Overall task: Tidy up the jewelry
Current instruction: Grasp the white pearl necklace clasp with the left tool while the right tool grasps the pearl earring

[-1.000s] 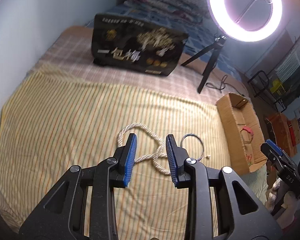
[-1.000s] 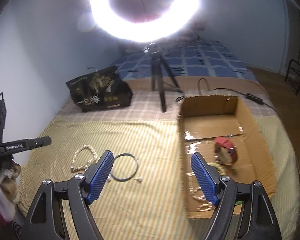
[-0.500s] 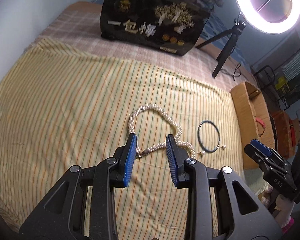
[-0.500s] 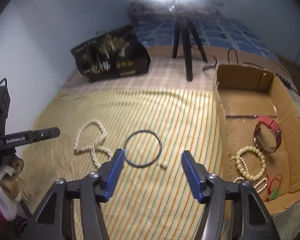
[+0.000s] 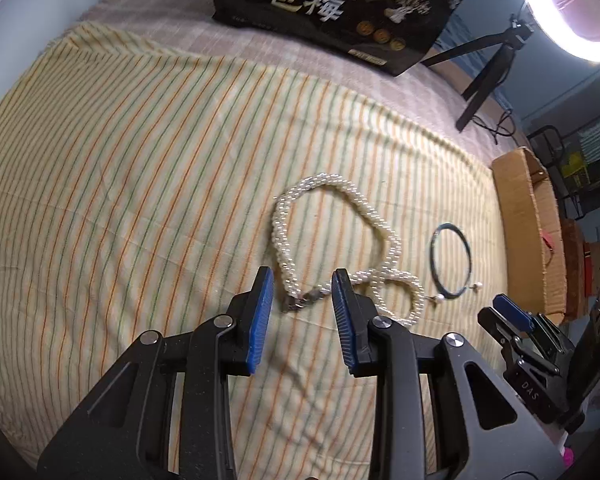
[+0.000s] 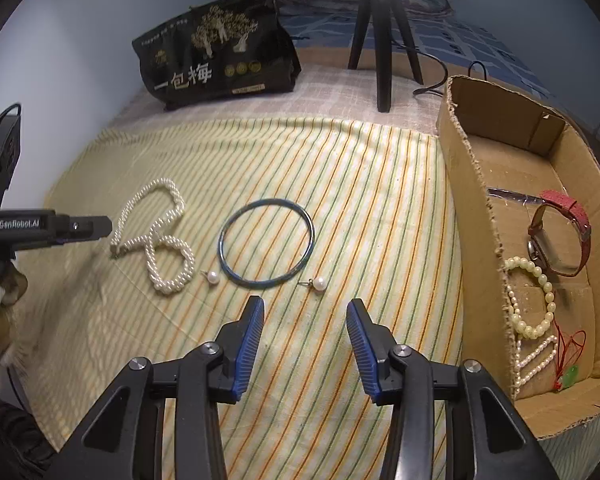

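A twisted pearl necklace (image 5: pixel 342 236) lies looped on the striped yellow cloth (image 5: pixel 140 168) spread over a bed, its metal clasp end (image 5: pixel 300 300) resting between the blue pads of the left claw (image 5: pixel 302 312), whose jaws stand partly spread on either side of the clasp without pressing on it, apparently lined up there because the clasp is the firmest part of the strand to pinch. Just beside the necklace lie a thin blue bangle (image 6: pixel 266 242) and two loose pearl earrings (image 6: pixel 319 283), one on each side of the bangle's near edge. The right claw (image 6: pixel 305 340) hangs short of the earring on the right, its jaws closing with nothing between them, seemingly narrowing to suit so small a target. To the right, an open cardboard box (image 6: pixel 472 184) serves as the collecting place: a red-strapped watch (image 6: pixel 562 236), a pale bead bracelet (image 6: pixel 536 304), a fine pearl strand (image 6: pixel 536 360) and a red cord with a green charm (image 6: pixel 568 368) already sit inside, so the sorting looks about half done. Behind, a black printed bag (image 6: pixel 216 48) stands at the cloth's far edge, next to the tripod (image 6: pixel 382 28) of a ring light (image 5: pixel 572 12) that lights the bed.
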A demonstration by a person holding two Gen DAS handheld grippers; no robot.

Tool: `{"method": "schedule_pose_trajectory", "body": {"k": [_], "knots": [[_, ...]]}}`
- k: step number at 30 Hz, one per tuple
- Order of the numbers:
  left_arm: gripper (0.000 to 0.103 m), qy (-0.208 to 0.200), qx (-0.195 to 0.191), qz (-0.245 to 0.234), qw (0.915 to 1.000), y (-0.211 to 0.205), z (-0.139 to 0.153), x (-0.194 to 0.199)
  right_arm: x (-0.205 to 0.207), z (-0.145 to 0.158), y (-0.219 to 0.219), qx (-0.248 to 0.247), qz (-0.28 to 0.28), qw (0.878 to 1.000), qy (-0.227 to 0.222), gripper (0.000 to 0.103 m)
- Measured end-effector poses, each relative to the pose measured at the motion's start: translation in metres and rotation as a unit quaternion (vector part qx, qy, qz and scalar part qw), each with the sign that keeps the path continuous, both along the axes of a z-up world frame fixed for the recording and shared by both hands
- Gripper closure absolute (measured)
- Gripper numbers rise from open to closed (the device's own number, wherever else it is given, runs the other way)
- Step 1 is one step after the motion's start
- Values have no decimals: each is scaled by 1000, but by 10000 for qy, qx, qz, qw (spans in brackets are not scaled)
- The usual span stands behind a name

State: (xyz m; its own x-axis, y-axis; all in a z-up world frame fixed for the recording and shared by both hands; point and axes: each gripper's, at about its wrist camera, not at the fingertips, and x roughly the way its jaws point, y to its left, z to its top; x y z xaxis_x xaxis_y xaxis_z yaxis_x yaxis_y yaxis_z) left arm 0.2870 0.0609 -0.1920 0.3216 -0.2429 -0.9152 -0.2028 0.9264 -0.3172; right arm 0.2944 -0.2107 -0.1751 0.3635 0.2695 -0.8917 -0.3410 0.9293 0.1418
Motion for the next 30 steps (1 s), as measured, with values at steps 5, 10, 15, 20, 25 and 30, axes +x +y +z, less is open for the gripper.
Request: {"method": "schedule_pose_trajectory", "body": {"k": [5, 10, 15, 20, 25, 30], "knots": [[73, 133, -61, 67, 9999, 3, -10, 4, 2, -2, 3, -110, 33, 9999, -35, 64], [73, 207, -221, 13, 9995, 0, -12, 0, 7, -7, 4, -147, 15, 9999, -35, 67], [73, 279, -225, 44, 9993, -1, -16, 0, 9, -10, 6, -210, 13, 9998, -73, 68], [73, 307, -261, 114, 9991, 1, -19, 2, 8, -11, 8, -274, 53, 9995, -140, 68], [73, 311, -399, 284, 9983, 6, -21, 4, 8, -11, 9, -284, 62, 9994, -176, 68], [73, 297, -227, 315, 9988, 6, -21, 4, 8, -12, 10, -312, 68, 9993, -214, 68]]}}
